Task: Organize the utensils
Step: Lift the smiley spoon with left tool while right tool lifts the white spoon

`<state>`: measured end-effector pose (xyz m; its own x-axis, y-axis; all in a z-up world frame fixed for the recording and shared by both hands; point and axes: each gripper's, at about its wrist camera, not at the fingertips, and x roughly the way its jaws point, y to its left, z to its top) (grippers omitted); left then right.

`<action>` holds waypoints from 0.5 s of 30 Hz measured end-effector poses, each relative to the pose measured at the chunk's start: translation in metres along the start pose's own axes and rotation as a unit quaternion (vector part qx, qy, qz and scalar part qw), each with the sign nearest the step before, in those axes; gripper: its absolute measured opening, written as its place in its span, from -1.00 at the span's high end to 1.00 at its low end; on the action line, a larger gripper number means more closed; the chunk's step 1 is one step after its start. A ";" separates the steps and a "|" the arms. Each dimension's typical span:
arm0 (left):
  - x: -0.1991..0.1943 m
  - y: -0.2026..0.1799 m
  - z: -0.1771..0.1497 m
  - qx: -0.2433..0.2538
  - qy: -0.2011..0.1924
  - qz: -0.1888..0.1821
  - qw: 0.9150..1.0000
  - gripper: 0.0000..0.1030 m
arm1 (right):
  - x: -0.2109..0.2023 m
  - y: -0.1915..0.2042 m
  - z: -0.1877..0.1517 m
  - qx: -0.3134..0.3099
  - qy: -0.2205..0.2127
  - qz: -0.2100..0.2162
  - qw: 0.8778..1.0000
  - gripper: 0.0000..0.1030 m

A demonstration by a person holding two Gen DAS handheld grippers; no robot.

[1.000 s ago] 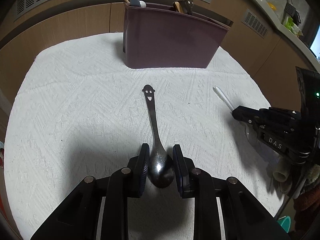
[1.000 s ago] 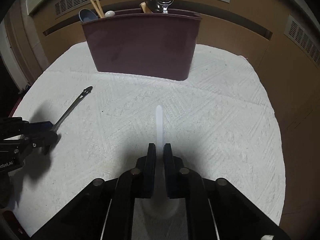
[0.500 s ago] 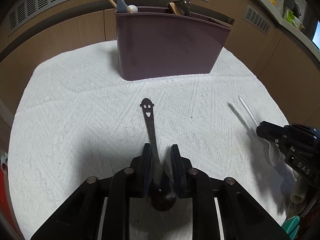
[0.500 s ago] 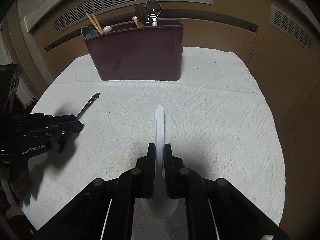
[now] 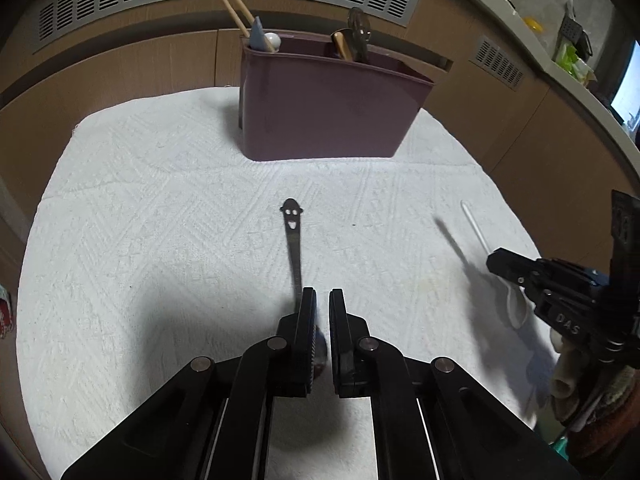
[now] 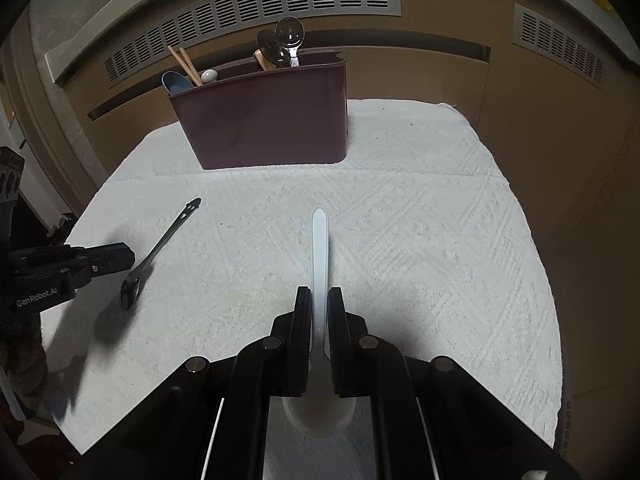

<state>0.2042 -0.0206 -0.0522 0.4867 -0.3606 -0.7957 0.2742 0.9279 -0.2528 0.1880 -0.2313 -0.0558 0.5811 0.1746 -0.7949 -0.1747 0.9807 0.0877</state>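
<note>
The left gripper point(image 5: 322, 308) had its jaws pinched on the thin steel spoon with a smiley-face handle point(image 5: 294, 240), held at the neck above the white-towelled tabletop point(image 5: 160, 220). It looked stiff, light and slick. The right gripper point(image 6: 319, 306) clamped the white plastic spoon point(image 6: 320, 240) likewise; the maroon utensil caddy point(image 6: 264, 120) stood at the far edge.

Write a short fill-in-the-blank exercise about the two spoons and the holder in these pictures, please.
1. The right gripper grips the white plastic spoon by its ____.
2. The metal spoon has a smiling ____ cut into its handle end.
3. The dark purple plastic utensil holder stands on a white ____.

Missing words: handle; face; towel
</note>
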 end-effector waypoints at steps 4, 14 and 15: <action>0.002 -0.006 -0.001 0.003 0.006 -0.007 1.000 0.88 | 0.002 -0.004 -0.005 0.003 0.004 -0.004 1.000 0.85; -0.016 -0.010 0.010 0.007 -0.030 -0.024 0.999 0.88 | -0.015 -0.007 -0.001 0.006 -0.020 0.013 1.000 0.85; -0.019 -0.010 0.011 0.007 -0.035 -0.023 0.999 0.88 | -0.015 -0.007 0.000 0.007 -0.020 0.015 1.000 0.85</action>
<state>0.2012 -0.0235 -0.0286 0.5293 -0.4091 -0.7433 0.3083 0.9089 -0.2807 0.1804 -0.2408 -0.0442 0.6066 0.2071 -0.7676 -0.1816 0.9760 0.1199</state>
